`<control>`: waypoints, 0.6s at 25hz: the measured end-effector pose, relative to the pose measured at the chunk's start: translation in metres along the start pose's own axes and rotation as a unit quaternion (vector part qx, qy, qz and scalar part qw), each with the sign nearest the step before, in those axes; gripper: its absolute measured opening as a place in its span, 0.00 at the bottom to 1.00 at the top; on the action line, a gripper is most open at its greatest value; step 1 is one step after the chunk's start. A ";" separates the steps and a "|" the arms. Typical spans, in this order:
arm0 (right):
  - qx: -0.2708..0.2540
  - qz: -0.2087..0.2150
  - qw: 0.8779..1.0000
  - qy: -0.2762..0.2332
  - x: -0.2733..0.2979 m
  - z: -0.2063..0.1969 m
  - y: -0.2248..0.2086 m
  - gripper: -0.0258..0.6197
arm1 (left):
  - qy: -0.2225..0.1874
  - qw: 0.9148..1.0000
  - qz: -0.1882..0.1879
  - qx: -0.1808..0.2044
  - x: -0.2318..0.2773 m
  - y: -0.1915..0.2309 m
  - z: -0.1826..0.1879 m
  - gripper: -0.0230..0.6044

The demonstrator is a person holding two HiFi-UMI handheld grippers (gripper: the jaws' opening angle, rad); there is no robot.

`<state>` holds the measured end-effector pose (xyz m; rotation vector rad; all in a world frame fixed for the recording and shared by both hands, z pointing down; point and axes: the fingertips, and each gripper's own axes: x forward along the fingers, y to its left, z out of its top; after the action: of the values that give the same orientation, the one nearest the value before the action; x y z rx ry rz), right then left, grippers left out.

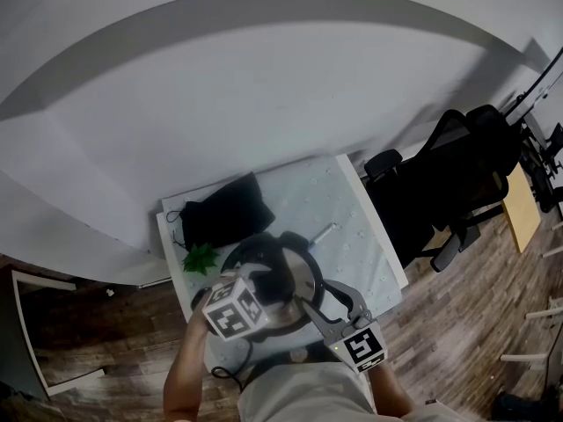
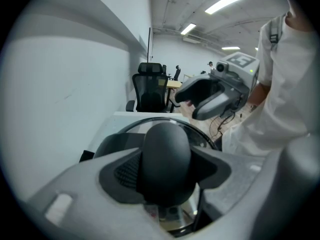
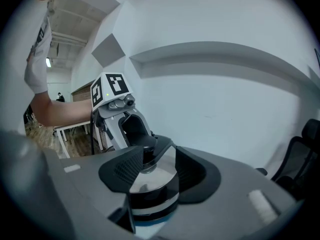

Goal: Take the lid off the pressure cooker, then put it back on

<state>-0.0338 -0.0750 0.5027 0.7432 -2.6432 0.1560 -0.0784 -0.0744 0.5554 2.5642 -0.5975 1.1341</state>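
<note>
The lid point(image 1: 304, 276) seems to sit on the cooker point(image 3: 150, 201), which stands at the near side of the table point(image 1: 352, 209). Its black knob point(image 2: 166, 159) is between the jaws of the left gripper point(image 2: 166, 171), and the pads press on it from both sides, so this gripper holds the knob firmly.

The right gripper point(image 3: 152, 176) comes from the other side. Its jaws stand apart, with the near edge of the lid and cooker between them. I cannot tell if the pads press on it.

Behind the cooker a black bag point(image 1: 224, 209) lies on the table, and a small green plant point(image 1: 201, 258) is beside it at the left edge. A black chair point(image 1: 449, 174) stands to the right of the table.
</note>
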 end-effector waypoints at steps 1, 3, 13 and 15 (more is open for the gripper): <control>0.000 0.001 1.000 0.000 0.001 0.001 0.001 0.33 | 0.005 1.000 0.002 -0.002 0.000 0.000 0.000 0.48; -0.001 0.003 1.000 -0.001 0.003 0.001 0.003 0.33 | 0.012 1.000 0.008 -0.006 0.000 -0.001 -0.001 0.48; 0.001 0.012 1.000 -0.003 0.011 0.004 0.008 0.33 | 0.039 0.999 0.015 -0.026 0.003 -0.003 -0.004 0.48; 0.000 0.013 1.000 -0.003 0.013 0.004 0.008 0.33 | 0.039 0.999 0.003 -0.015 0.003 -0.002 -0.004 0.48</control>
<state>-0.0491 -0.0754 0.5039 0.7112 -2.6592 0.1619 -0.0782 -0.0720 0.5597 2.4814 -0.6005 1.2114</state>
